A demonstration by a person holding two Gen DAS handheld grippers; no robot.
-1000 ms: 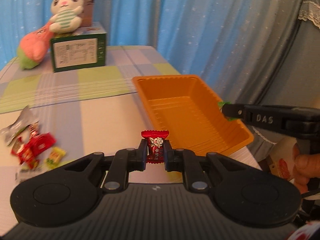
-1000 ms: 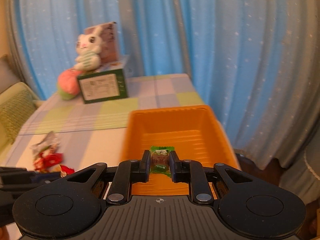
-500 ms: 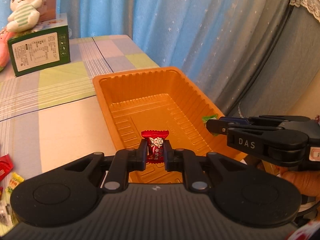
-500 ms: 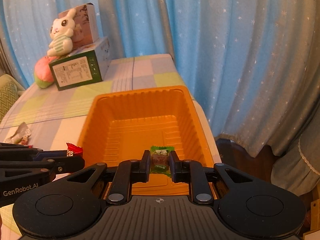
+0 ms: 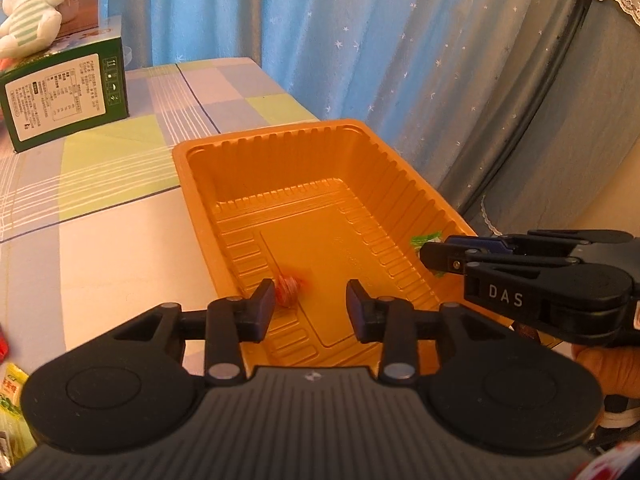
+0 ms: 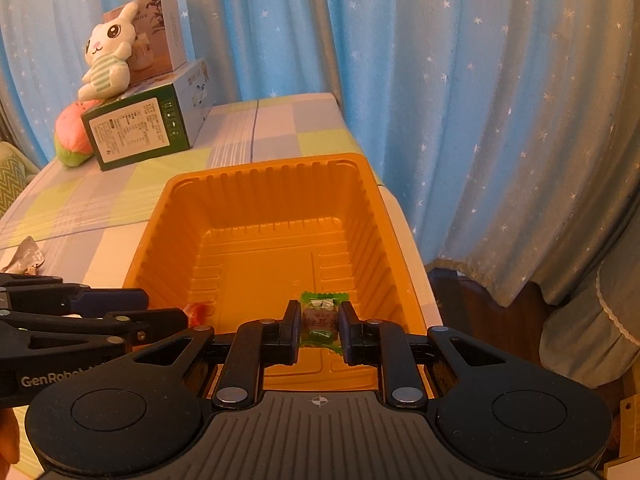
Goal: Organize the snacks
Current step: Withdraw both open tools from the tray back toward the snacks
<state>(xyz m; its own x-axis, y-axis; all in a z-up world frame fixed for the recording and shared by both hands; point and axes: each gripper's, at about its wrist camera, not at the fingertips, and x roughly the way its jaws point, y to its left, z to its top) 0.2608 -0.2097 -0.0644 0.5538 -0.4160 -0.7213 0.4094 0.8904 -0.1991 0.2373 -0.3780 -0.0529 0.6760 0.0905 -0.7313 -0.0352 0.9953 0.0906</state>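
Snacks come first: my right gripper (image 6: 319, 326) has its fingers (image 6: 291, 326) closed on a green-wrapped candy (image 6: 320, 320), a small brownish sweet behind a clear window with twisted green ends; there is print on the wrapper, too small for me to read. I hold it above the near end of the orange tray (image 6: 256, 216). A red-wrapped candy (image 5: 289, 289), motion-blurred, sits low inside the tray near its near-left corner, just ahead of my left gripper (image 5: 311, 310), whose fingers (image 5: 262, 308) stand apart with nothing between them. In the right wrist view that same red candy (image 6: 197, 312) shows just inside the tray's left wall.

The tray is a ribbed, rectangular plastic tub resting on the desk (image 5: 100, 240), at the desk's right edge. From the left wrist view I read "DAS" on the side of the right gripper (image 5: 430, 254) reaching in over the tray's right rim; from the right wrist view "GenRobot" is printed on the left gripper (image 6: 168, 320) at the tray's left.

Left of the tray, loose snack packets (image 6: 24, 258) lie on the checked cloth. Beyond the tray's far-left corner stands a green box (image 6: 140, 130) with a white panel of fine print I cannot make out, a plush rabbit (image 6: 108, 58) sitting on top. Blue star-patterned curtains (image 6: 440, 80) hang behind the tray.
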